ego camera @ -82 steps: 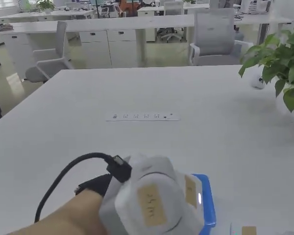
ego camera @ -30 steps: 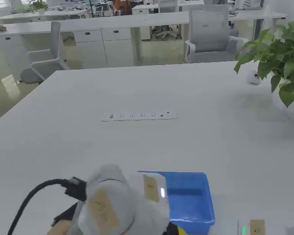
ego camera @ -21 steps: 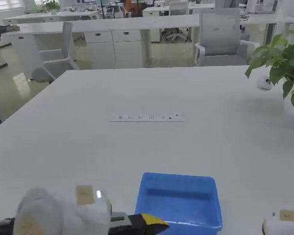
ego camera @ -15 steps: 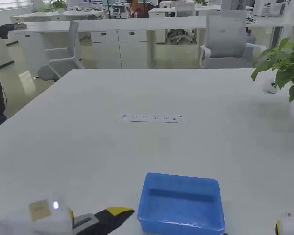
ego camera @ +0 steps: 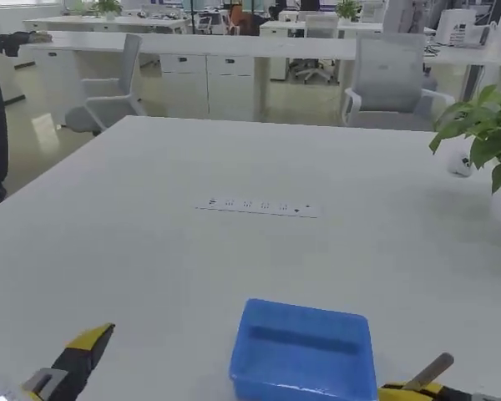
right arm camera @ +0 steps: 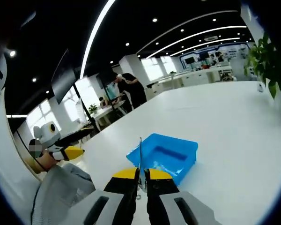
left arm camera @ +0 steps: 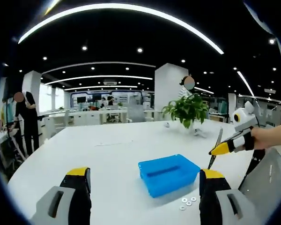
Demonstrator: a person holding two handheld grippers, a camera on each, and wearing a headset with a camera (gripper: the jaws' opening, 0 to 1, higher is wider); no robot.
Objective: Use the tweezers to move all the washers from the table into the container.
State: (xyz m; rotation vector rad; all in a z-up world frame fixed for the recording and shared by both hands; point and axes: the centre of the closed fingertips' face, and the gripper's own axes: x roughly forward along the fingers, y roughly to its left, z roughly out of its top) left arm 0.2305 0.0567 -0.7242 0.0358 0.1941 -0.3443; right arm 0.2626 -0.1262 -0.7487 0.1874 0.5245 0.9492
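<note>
I pinch the tweezers [right arm camera: 140,154] in my right claw [right arm camera: 141,174], left claw [left arm camera: 144,172] spread; all washers [left arm camera: 188,202] lie beside the seemingly empty container [left arm camera: 173,185].

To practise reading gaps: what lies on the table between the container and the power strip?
Nothing. In the head view the table is bare between the container and the power strip.

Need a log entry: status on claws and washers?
Left claw open, empty. Right claw shut on tweezers. Washers on table beside container. No obstruction seen.
</note>
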